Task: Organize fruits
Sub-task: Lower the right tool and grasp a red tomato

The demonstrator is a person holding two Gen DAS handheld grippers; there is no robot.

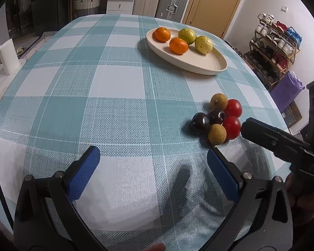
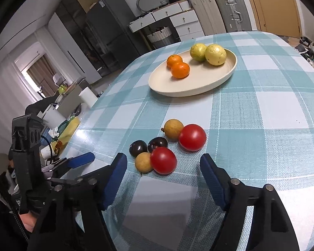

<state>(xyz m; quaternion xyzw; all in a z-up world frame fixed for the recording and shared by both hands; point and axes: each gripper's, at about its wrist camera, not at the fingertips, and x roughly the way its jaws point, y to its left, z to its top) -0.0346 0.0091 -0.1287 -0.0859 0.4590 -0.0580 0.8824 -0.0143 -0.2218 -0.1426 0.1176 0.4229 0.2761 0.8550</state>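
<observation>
We hold both grippers' jaws spread and empty, the right gripper (image 2: pixel 163 179) just short of the near tomato (image 2: pixel 163 160), ready to carry it to the plate (image 2: pixel 198 87).

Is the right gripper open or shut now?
Open. The right gripper has its blue fingers spread wide apart, holding nothing, just before the near red tomato.
</observation>
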